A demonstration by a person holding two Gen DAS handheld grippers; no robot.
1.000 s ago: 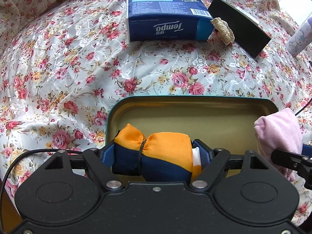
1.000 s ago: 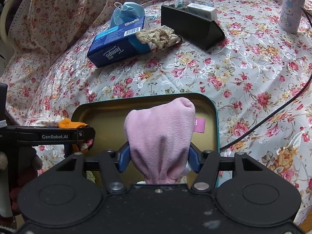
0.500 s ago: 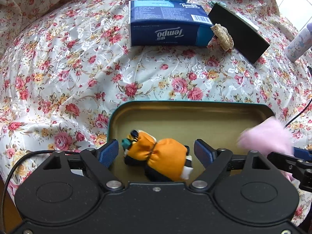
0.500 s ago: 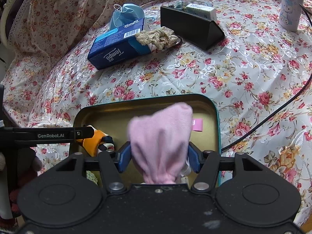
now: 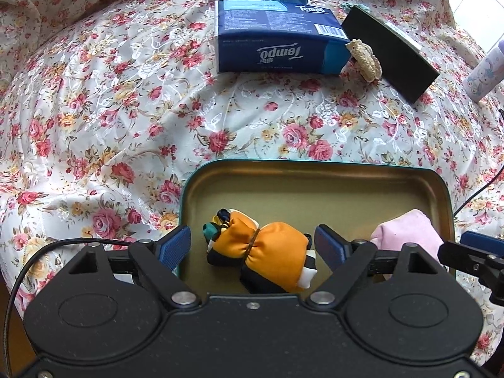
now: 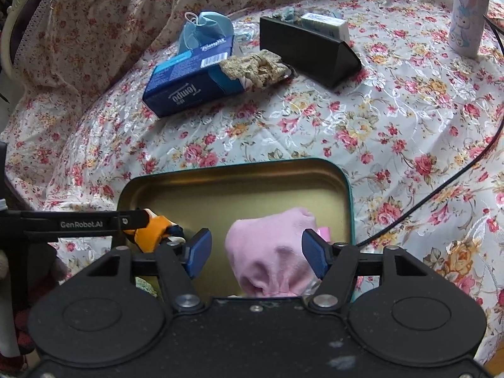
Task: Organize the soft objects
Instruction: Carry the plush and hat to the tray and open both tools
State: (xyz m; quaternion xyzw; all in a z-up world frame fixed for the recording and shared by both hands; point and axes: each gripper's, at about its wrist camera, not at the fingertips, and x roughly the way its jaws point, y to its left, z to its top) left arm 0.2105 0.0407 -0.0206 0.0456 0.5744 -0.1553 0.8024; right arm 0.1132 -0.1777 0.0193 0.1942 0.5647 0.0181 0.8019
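A teal-rimmed tin tray [image 5: 315,162] with a gold inside lies on the flowered cloth. An orange and navy soft bundle [image 5: 261,256] lies in its left part, between the open fingers of my left gripper [image 5: 253,247], which do not touch it. A pink soft cloth [image 6: 272,247] lies in the tray's right part, between the open fingers of my right gripper [image 6: 256,250]. The pink cloth [image 5: 406,236] shows at the right in the left wrist view, and the orange bundle [image 6: 151,228] at the left in the right wrist view.
Beyond the tray [image 6: 233,165] lie a blue Tempo tissue pack [image 5: 274,41] with a blue face mask [image 6: 201,31] behind it, a beige knitted piece [image 6: 255,67], a black wedge-shaped stand [image 6: 308,50] and a pastel bottle [image 6: 467,15]. A black cable [image 6: 441,186] runs at the right.
Both grippers have opened. The orange bundle and the pink cloth have dropped out of the fingers and now lie in the tray.
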